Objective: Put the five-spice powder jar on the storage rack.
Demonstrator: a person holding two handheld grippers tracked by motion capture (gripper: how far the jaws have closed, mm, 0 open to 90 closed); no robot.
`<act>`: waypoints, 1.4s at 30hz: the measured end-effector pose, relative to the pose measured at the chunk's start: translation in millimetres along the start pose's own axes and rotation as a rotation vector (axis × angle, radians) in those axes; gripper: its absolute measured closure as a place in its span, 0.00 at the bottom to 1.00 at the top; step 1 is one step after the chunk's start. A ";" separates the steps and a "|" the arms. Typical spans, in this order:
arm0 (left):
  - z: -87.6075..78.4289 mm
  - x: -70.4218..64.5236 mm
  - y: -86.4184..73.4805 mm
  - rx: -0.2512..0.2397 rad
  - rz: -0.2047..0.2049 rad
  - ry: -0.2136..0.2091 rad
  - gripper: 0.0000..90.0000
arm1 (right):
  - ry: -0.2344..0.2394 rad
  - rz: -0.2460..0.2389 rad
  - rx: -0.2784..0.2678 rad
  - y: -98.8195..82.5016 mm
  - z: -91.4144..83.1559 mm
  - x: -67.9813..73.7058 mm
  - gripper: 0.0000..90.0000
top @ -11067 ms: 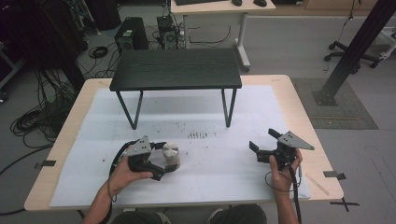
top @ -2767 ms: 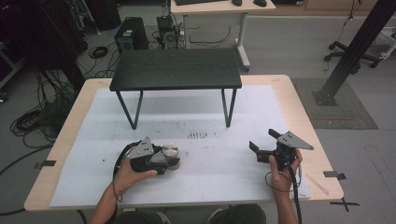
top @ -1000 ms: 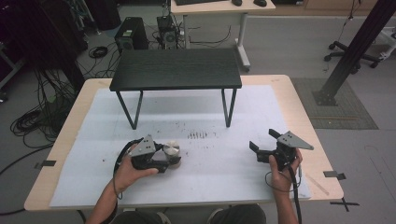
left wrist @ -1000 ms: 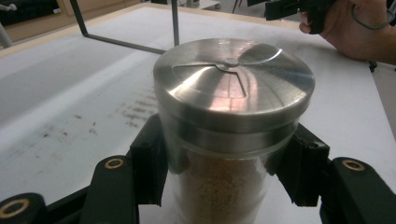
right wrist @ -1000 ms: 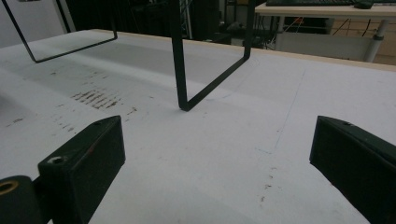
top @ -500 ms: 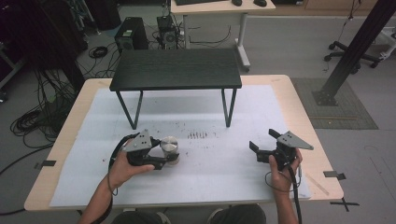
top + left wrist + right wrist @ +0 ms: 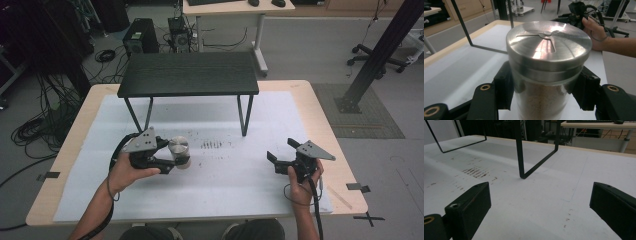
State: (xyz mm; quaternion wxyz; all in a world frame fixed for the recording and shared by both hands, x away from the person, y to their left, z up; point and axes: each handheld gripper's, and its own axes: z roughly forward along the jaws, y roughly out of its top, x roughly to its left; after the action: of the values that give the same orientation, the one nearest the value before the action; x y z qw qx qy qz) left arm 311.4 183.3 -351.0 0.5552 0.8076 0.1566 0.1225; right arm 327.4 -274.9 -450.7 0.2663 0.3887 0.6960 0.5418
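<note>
Left gripper (image 7: 175,159) sits at the left-front part of the table (image 7: 320,107), held in the person's left hand (image 7: 125,172). Its jaws are clamped on a jar (image 7: 179,152) (metal lid on top, glass body, pale grainy contents). In the left gripper view the jar (image 7: 547,72) stands upright between the two black pads (image 7: 504,87), one pad pressed on each side just under the lid (image 7: 549,45). The lid has a small centre knob and a wedge-shaped cutout. From the high view the jar looks clear of the white sheet (image 7: 220,200), though the gap under it can't be confirmed.

Middle: black stand (image 7: 190,74) on thin metal legs, toward the far side of the sheet, well apart from the jar. A patch of dark scuff marks (image 7: 214,145) lies on the sheet just right of the jar, in front of the stand.

Right: right gripper (image 7: 274,161) in the person's right hand (image 7: 300,185), near the right-front edge of the table, pointing left toward the middle. Jaws wide apart, nothing between them. In the right gripper view the sheet (image 7: 536,202) shows between the two pads, with one leg loop of the stand (image 7: 534,167) straight ahead and the scuff marks (image 7: 475,172) off to the left.
</note>
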 end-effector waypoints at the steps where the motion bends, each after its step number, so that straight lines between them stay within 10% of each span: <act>1: -0.8 0.5 2.5 0.001 0.002 -0.002 0.48 | 0.000 0.000 0.000 0.0 0.0 0.0 0.04; 42: -31.9 53.5 108.3 -0.040 0.062 -0.007 0.48 | 0.002 0.004 -0.007 0.0 -0.8 -0.6 0.04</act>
State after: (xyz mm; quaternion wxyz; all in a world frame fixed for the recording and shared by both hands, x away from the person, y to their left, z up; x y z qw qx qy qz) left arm 361.5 195.3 -237.2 0.5676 0.8014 0.1269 0.1398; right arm 327.1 -275.8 -450.6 0.2659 0.3889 0.6935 0.5451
